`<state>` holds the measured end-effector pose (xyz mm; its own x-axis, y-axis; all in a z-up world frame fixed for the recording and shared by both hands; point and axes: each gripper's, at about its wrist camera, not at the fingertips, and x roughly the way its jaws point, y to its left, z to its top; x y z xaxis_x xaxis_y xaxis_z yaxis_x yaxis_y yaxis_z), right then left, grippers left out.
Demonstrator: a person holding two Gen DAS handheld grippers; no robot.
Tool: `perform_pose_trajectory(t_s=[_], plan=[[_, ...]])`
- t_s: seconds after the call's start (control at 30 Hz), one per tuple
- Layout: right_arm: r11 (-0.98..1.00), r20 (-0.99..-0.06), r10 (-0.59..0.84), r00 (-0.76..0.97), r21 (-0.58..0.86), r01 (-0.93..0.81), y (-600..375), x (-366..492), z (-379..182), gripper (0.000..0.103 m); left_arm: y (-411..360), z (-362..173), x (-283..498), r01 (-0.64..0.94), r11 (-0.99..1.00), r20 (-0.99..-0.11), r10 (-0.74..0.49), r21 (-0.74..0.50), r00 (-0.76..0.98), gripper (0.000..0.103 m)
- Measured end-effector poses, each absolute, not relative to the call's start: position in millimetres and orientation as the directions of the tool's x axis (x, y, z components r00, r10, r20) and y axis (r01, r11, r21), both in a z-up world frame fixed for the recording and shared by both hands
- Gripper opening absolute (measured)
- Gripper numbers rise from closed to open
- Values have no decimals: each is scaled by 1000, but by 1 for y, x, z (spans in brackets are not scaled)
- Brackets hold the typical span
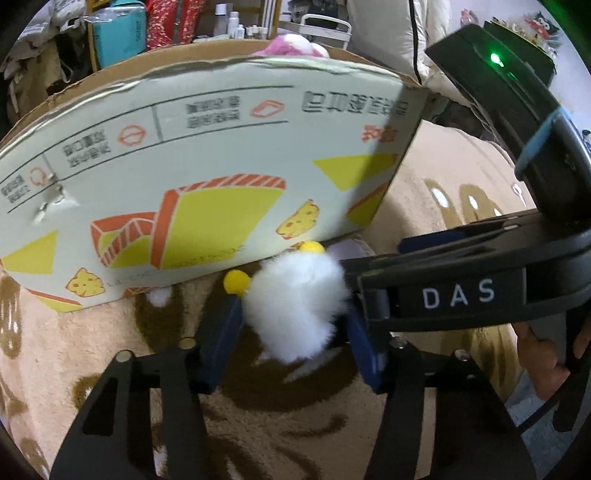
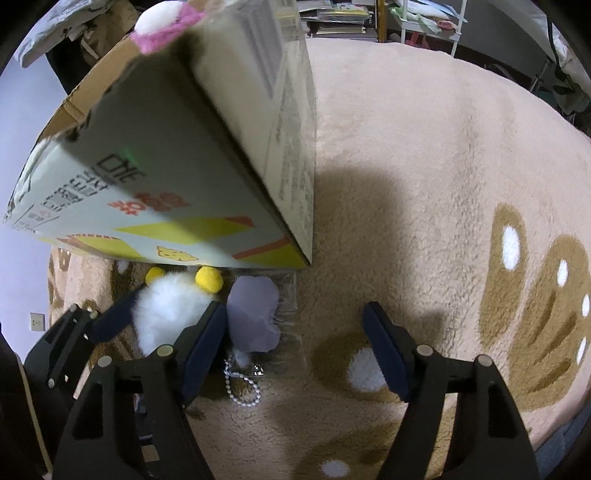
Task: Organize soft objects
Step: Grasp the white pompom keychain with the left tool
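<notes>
A white fluffy toy (image 1: 295,306) with yellow pompoms sits between the blue pads of my left gripper (image 1: 291,314), which is closed on it just in front of a printed cardboard box (image 1: 184,166). It also shows in the right wrist view (image 2: 166,310). A pink and white plush (image 1: 291,44) pokes out of the box top. My right gripper (image 2: 295,332) is open and empty over the rug, its left finger beside a lilac soft toy (image 2: 251,314) with a bead chain (image 2: 240,384).
A beige rug (image 2: 406,166) with brown patterns covers the floor. The right gripper's body (image 1: 480,288) crosses the left wrist view. Shelves and clutter (image 1: 147,29) stand behind the box. A white rack (image 2: 424,26) stands far back.
</notes>
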<state>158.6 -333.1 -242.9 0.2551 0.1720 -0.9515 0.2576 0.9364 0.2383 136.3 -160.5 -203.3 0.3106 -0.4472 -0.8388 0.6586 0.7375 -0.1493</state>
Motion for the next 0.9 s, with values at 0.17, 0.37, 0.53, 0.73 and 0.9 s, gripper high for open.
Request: perform_pose_trajectory(t_s=[0.17, 0.37, 0.53, 0.73, 0.9], plan=[[941, -953, 172, 249, 234, 245, -330, 158, -243, 77, -156, -202, 136, 659, 724, -835, -481, -206, 268, 38], [941, -951, 184, 249, 243, 235, -322, 156, -241, 73, -145, -195, 135, 653, 721, -834, -493, -232, 248, 33], [940, -949, 194, 249, 252, 229, -326, 155, -244, 71, -131, -186, 135, 643, 724, -824, -508, -249, 252, 30], [934, -943, 214, 254, 274, 229, -332, 156, -242, 71, -118, -173, 141, 623, 746, -822, -494, -234, 283, 23], [936, -944, 210, 255, 269, 227, -329, 158, -241, 72, -115, -171, 140, 613, 759, -828, -476, -219, 295, 23]])
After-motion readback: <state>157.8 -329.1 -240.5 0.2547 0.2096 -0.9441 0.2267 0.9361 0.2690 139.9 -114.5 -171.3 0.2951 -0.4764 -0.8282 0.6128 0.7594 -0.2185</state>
